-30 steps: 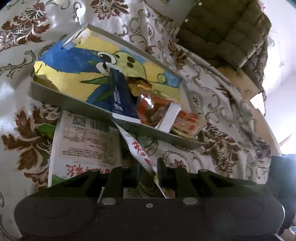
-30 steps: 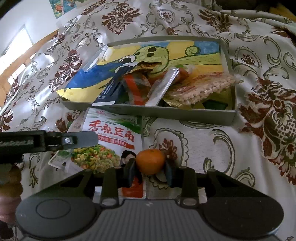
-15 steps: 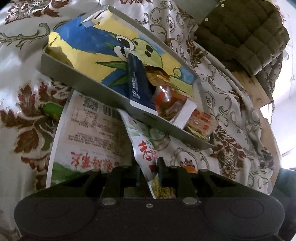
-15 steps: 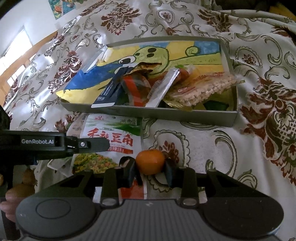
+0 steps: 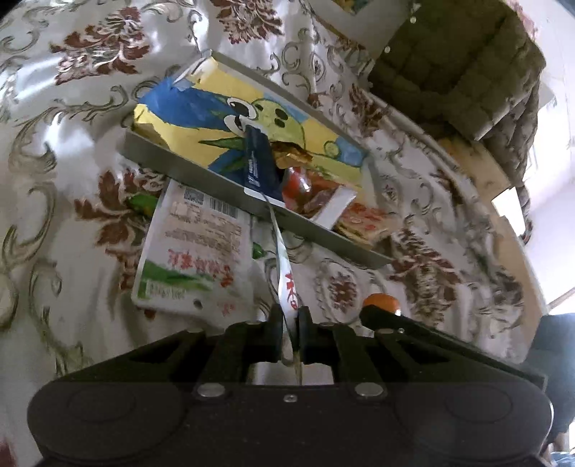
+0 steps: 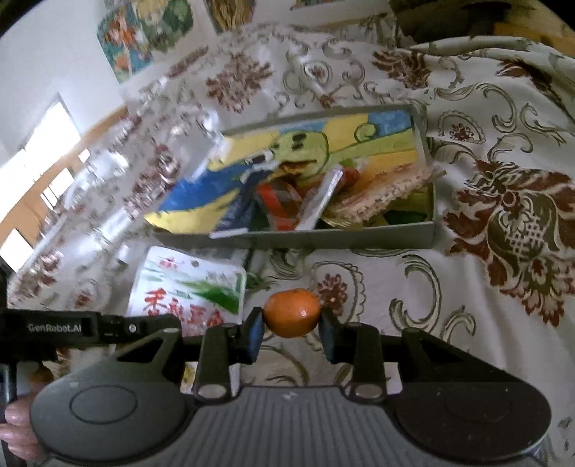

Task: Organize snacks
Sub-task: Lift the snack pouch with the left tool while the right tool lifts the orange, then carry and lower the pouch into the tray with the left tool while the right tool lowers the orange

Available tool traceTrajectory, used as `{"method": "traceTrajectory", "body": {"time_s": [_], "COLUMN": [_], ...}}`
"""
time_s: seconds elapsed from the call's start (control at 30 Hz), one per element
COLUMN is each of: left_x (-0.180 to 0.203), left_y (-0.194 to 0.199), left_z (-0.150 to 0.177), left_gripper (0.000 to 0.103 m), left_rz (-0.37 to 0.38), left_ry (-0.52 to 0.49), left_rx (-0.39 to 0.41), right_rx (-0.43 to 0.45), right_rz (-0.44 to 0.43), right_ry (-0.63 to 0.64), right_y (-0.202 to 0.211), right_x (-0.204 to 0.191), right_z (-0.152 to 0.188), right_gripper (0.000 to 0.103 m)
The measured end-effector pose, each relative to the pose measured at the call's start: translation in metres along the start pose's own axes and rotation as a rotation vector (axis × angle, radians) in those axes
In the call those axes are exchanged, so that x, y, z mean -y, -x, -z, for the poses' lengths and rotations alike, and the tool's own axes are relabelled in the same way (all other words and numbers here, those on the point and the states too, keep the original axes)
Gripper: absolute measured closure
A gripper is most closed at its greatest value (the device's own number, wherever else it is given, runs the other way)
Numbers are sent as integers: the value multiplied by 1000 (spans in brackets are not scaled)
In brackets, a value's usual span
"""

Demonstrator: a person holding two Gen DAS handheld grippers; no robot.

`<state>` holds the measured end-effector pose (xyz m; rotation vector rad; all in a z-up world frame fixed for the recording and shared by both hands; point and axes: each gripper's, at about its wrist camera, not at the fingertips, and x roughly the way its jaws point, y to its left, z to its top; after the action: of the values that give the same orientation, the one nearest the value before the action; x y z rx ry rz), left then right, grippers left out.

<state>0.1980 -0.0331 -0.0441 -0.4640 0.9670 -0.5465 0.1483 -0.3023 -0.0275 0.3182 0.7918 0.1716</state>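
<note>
Between the near wall of the grey tray (image 6: 359, 240) and the two tongs, a strip of bare patterned cloth (image 6: 485, 107) is left open, wider on the right side of the right wrist view, where nothing lies. On the left of that strip a white snack bag (image 5: 194, 248) with red characters lies flat, its far edge tucked against the tray wall. The left tongs (image 5: 290, 325) have just been closing and are now pinched on a second snack packet (image 5: 285, 273), thin and seen edge-on, which rises from between the pads toward the tray wall. The right tongs (image 6: 291, 325) are held at a narrow gap, clamped on a small round mandarin (image 6: 291, 313), smooth and orange, raised above the cloth.

The tray is shallow and rectangular, with straight low walls; its floor is covered by a painted sheet (image 5: 215, 118) in yellow, blue and green. Heaped at one end are a dark blue sachet (image 5: 259, 163), red wrappers (image 6: 278, 201), a silver-edged packet (image 6: 320, 204) and a clear bag of pale crackers (image 6: 381, 190), some leaning over the rim.

The surface is draped in glossy cream fabric with brown floral medallions and olive scrolls. Beyond it a quilted olive cushion (image 5: 463, 61) is seen in the left wrist view, and coloured pictures (image 6: 143, 32) on a white wall and bright windows (image 6: 43, 151) in the right. Part of a hand (image 6: 16, 427) is visible at the lower left edge.
</note>
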Motion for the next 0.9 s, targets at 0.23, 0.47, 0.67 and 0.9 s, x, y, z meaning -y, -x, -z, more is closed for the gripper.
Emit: {"method": "traceTrajectory", "body": {"time_s": [0.23, 0.47, 0.67, 0.9], "left_x": [13, 28, 48, 57], "left_y": [12, 6, 19, 27], "left_z": [32, 43, 46, 45], "left_gripper": [95, 95, 95, 95], "left_rz": [-91, -148, -215, -197], "left_ry": [-29, -116, -196, -209], "left_rx": [-17, -18, 15, 42], "right_rx": [33, 36, 52, 74], "right_rz": [-24, -26, -31, -27], "right_ry": [-33, -46, -69, -34], "right_y": [29, 47, 44, 45], "right_x": [-5, -7, -7, -17], "right_z": [16, 33, 29, 27], "right_gripper": [66, 66, 66, 66]}}
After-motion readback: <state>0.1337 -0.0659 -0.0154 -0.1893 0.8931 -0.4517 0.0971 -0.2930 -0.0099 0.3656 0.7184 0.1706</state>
